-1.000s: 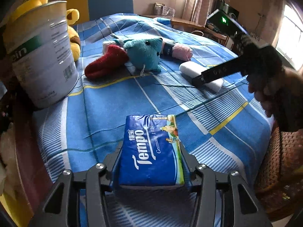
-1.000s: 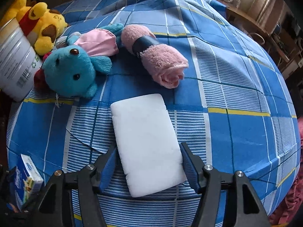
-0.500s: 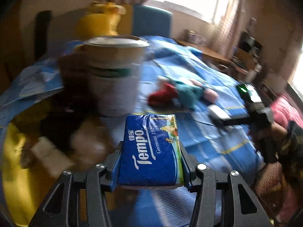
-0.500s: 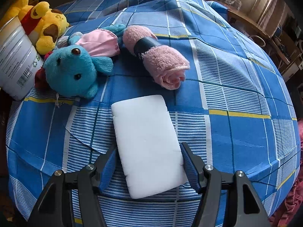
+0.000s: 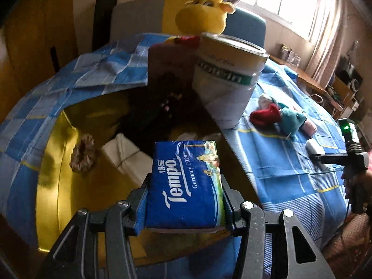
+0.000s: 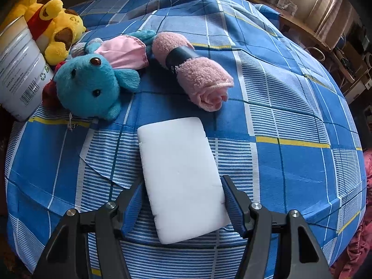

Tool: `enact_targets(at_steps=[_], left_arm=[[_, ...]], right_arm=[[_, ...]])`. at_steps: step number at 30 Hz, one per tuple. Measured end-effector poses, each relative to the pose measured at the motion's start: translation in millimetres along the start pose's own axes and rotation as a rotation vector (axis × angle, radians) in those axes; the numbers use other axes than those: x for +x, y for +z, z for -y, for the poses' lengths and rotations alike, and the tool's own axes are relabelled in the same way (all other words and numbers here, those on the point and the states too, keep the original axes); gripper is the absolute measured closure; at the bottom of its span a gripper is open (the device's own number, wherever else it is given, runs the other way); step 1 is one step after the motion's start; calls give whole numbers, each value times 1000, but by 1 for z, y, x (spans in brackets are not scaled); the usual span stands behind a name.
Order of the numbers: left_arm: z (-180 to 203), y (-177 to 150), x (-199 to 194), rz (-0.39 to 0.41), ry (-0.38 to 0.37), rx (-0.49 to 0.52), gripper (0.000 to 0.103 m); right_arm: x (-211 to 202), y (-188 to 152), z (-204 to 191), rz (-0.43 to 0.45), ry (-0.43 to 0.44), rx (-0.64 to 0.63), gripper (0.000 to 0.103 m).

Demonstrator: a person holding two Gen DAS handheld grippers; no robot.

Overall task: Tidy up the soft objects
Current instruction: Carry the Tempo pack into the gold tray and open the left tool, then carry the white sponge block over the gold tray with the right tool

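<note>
Two tools in play. Left tool (image 5: 184, 205) at bottom centre of the left wrist view, pads pinching a blue Tempo tissue pack (image 5: 184, 183) by its sides, pack lifted over a yellow bin (image 5: 55, 162) that fills the lower left. In the bin: a brown scrunchie (image 5: 82, 155), a white wrapped block (image 5: 126, 159) and sth dark behind (too murky to name). Big white tin (image 5: 229, 79) stands at the bin's edge, centre-right; giraffe plush (image 5: 203, 15) behind it at top centre.

Right tool (image 6: 183, 207) at bottom centre of the right wrist view, pointed down at the bed (image 6: 290, 107) w/ blue plaid cover. White foam pad (image 6: 181, 176) lies flat on the cover btwn the fingers; right pad looks to touch its edge, left side shows a thin gap, so can't tell if it's gripped or just straddled. Above the pad: rolled pink towel (image 6: 197, 72) w/ a dark band, upper centre. Teal plush (image 6: 90, 86) to its left, yellow bear plush (image 6: 55, 30) at upper left, leaning by the tin.
</note>
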State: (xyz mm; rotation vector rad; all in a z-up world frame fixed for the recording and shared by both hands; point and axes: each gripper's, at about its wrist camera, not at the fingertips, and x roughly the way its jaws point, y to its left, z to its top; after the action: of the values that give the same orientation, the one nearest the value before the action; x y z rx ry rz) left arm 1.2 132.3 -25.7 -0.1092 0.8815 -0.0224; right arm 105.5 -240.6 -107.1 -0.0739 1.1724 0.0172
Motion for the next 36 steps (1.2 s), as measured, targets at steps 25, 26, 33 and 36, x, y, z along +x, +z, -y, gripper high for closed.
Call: enact_targets(at_steps=[25,26,33,36], left_arm=[[-10,-9,20,-41,3,-42,37],[-10,-9,17,-34,7,-41,36],[-13,-4,-2,17,19,-36,35],[-15,-3,-8,30,18,-33,35]], right_arm=[[0,0,0,1,-2,-1,38],[0,0,0,1,-2,-1,38],[0,0,-1,1,-5,-2,38],[0,1,0,-3,1,7,39]])
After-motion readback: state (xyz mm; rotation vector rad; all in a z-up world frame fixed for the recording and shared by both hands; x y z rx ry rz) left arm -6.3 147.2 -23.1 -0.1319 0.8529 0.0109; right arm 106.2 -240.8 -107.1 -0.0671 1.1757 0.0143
